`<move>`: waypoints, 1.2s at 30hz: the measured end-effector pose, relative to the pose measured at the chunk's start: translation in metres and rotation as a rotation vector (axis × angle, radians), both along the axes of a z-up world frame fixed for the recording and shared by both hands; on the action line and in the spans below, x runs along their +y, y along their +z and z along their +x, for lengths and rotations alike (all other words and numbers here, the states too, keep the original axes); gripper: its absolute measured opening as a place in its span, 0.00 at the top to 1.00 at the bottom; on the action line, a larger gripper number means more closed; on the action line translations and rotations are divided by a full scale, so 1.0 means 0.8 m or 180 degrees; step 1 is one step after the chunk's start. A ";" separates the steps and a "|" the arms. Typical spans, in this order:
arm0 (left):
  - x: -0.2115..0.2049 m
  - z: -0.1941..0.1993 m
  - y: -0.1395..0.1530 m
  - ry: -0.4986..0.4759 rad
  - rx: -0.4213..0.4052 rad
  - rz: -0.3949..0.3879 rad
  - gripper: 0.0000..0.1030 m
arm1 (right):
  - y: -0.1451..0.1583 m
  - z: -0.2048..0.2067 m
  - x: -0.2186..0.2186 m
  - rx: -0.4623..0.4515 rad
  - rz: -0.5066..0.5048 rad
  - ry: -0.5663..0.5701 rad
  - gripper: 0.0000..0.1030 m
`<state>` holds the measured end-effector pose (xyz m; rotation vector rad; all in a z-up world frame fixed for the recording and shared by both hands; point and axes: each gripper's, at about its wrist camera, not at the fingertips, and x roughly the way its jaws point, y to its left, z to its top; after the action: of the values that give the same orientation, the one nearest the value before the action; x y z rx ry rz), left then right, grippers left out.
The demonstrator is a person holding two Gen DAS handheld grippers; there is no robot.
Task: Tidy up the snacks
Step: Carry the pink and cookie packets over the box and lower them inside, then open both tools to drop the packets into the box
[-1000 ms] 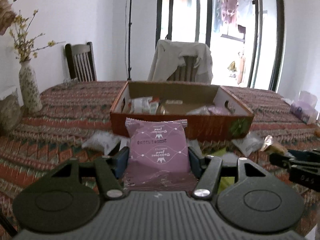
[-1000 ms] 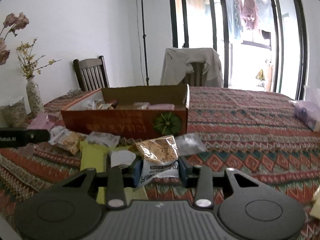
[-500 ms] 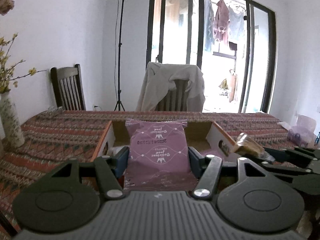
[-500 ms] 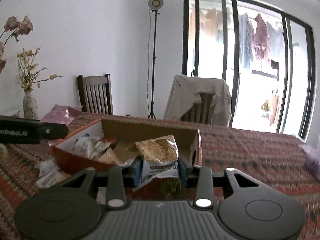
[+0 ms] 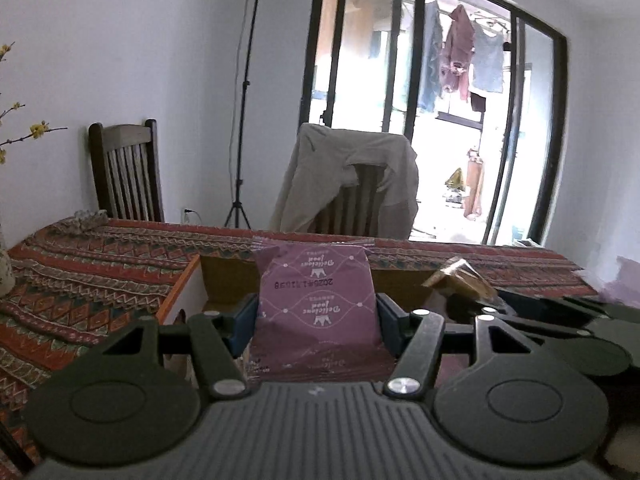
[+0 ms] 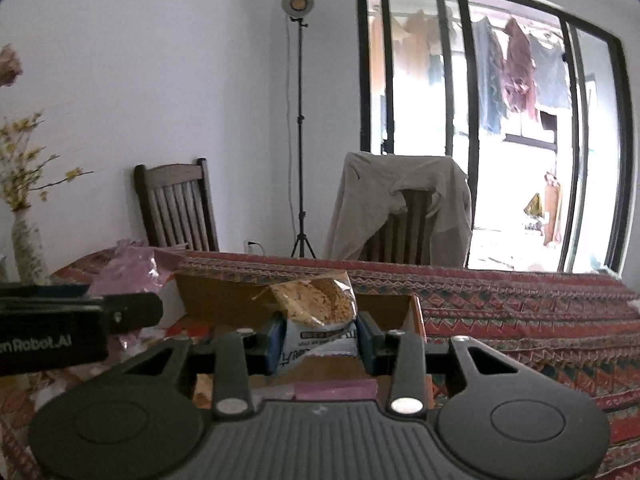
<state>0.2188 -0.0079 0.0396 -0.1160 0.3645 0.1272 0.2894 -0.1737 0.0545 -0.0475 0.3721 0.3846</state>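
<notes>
My left gripper (image 5: pixel 316 322) is shut on a purple snack packet (image 5: pixel 316 300), held upright over the open cardboard box (image 5: pixel 224 280). My right gripper (image 6: pixel 320 342) is shut on a clear-topped packet of brown crackers (image 6: pixel 318 312), also above the box (image 6: pixel 416 316). In the left wrist view the right gripper (image 5: pixel 520 312) shows at the right with its cracker packet (image 5: pixel 456 278). In the right wrist view the left gripper (image 6: pixel 80 320) reaches in from the left with the purple packet (image 6: pixel 128 272). Several packets lie inside the box; a pink one (image 6: pixel 336 390) sits under my right gripper.
A patterned red tablecloth (image 6: pixel 520 312) covers the table. Two chairs stand behind it: a bare wooden one (image 5: pixel 124 176) and one draped with a beige jacket (image 5: pixel 352 176). A vase with flowers (image 6: pixel 26 248) stands at the left. A light stand (image 6: pixel 298 128) is by the wall.
Both grippers have carried their packets forward from the table's near side to above the box. The loose packets in front of the box have dropped out of view.
</notes>
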 end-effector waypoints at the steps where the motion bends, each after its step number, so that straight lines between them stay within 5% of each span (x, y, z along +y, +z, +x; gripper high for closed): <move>1: 0.004 0.005 -0.004 0.0046 -0.0005 0.0006 0.39 | -0.006 0.005 0.000 0.0018 0.0017 -0.0022 0.64; 10: 0.027 0.037 -0.053 0.0092 0.0191 -0.0026 0.39 | -0.044 0.024 0.001 0.0293 -0.0032 0.0044 0.64; 20: 0.031 0.033 -0.068 0.0005 0.0218 -0.0080 0.38 | -0.053 0.020 0.003 0.0335 -0.0086 0.0051 0.55; 26: 0.031 0.017 -0.057 0.0042 -0.0026 -0.0124 0.02 | -0.049 0.014 -0.004 0.0245 -0.0009 0.0027 0.13; 29: 0.031 0.013 -0.054 0.0100 -0.0119 -0.0126 0.00 | -0.049 0.014 -0.006 0.0213 0.0036 -0.0007 0.00; 36: 0.029 0.020 -0.054 0.0083 -0.0039 -0.0135 0.00 | -0.051 0.018 -0.004 0.0223 0.0005 -0.0045 0.00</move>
<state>0.2345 0.0152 -0.0035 -0.1632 0.3538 0.1445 0.3037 -0.1769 0.0135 -0.0297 0.4411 0.3732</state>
